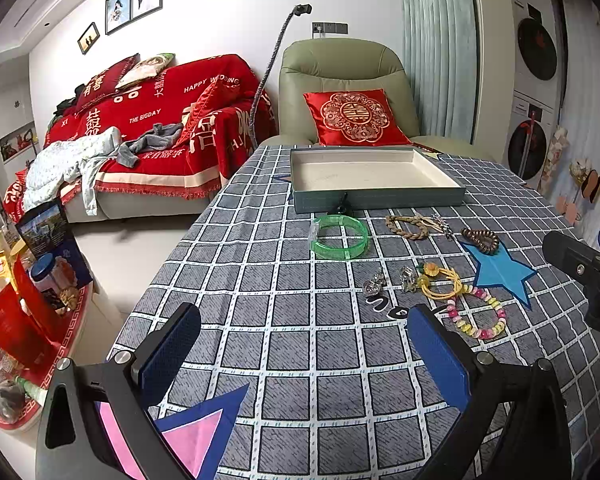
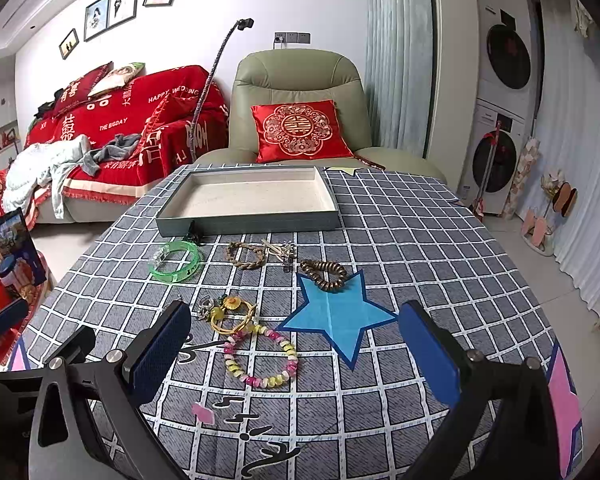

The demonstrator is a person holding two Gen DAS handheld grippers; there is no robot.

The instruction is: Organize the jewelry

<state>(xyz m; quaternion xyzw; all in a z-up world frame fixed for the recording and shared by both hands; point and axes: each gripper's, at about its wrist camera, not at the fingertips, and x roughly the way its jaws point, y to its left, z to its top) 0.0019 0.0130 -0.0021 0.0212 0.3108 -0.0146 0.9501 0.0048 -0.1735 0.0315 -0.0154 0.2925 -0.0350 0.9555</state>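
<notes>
Both hand-held grippers are spread wide and carry nothing. Left hand-held gripper point(image 1: 304, 352) hovers over bare checked cloth at the near side of the bench point(image 1: 300, 420). Right hand-held gripper point(image 2: 296, 348) hangs above the pastel pink-yellow-white beaded bracelet point(image 2: 262, 354), which sits between its two blue pads in that view.

All the jewelry lies loose on the bench, none in the shallow grey-green tray with cream lining point(image 2: 246, 196), which looks empty at the far side. Far row, just in front of the tray: translucent green plastic bangle point(image 1: 340, 236), braided tan rope bracelet point(image 1: 406, 226), small silver brooch point(image 1: 440, 224), dark brown wooden bead bracelet point(image 1: 480, 240) lying on the upper tip of the light blue paper star point(image 1: 500, 272). Near row: silver ornament point(image 1: 374, 282), a second small silver piece point(image 1: 408, 278), yellow cord bracelet with orange flower point(image 1: 438, 280) touching the beaded bracelet.

Key relation: the beaded bracelet is straight ahead of and below the right hand-held gripper, its loop running roughly away from the gripper toward the tray. From the left one it lies off to the right, past the right pad, so the right is nearer. The green bangle is ahead of the left, well apart.

Open cloth lies between the rows and around the beaded bracelet on its near side. The yellow cord may snag. The path to the tray crosses the far row and the tray's raised wall.
</notes>
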